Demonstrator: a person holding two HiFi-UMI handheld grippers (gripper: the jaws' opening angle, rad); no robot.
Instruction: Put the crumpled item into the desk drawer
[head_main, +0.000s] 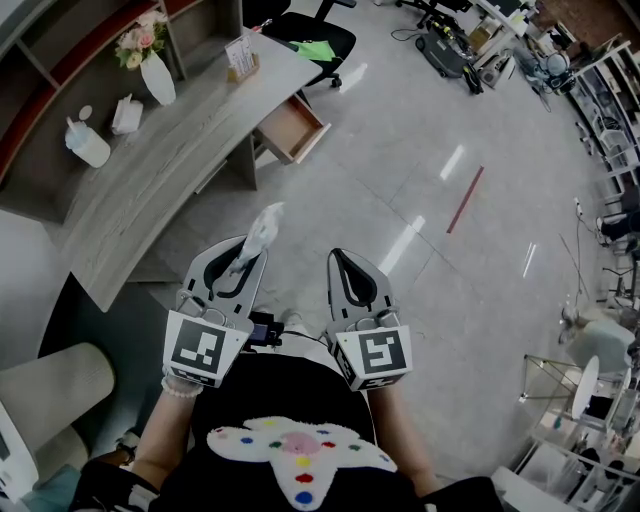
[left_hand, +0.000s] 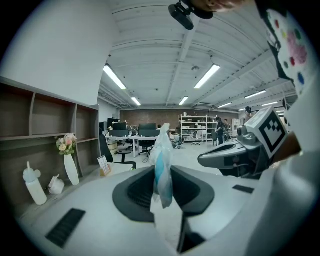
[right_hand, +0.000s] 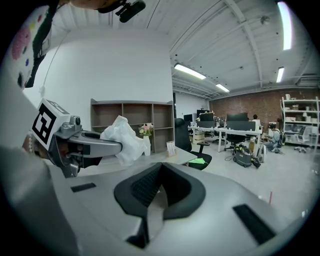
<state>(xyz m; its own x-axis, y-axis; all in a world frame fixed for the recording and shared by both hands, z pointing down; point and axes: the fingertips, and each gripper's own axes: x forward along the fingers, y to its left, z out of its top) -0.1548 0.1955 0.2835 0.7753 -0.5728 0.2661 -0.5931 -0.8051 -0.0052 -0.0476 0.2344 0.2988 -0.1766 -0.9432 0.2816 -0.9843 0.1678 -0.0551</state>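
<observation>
While left gripper (head_main: 250, 258) jaws pinch the crumpled item (head_main: 266, 226), half-hiding it, right gripper (head_main: 335, 257) jaws meet empty.

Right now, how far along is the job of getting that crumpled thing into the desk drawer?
Done: the light wooden desk drawer stands open, and the crumpled white-and-blue plastic wrapper is picked up. In hand: the left gripper is clamped on it, short of the grey desk. Left: carry it over and drop it in. The right gripper is shut, empty.
</observation>
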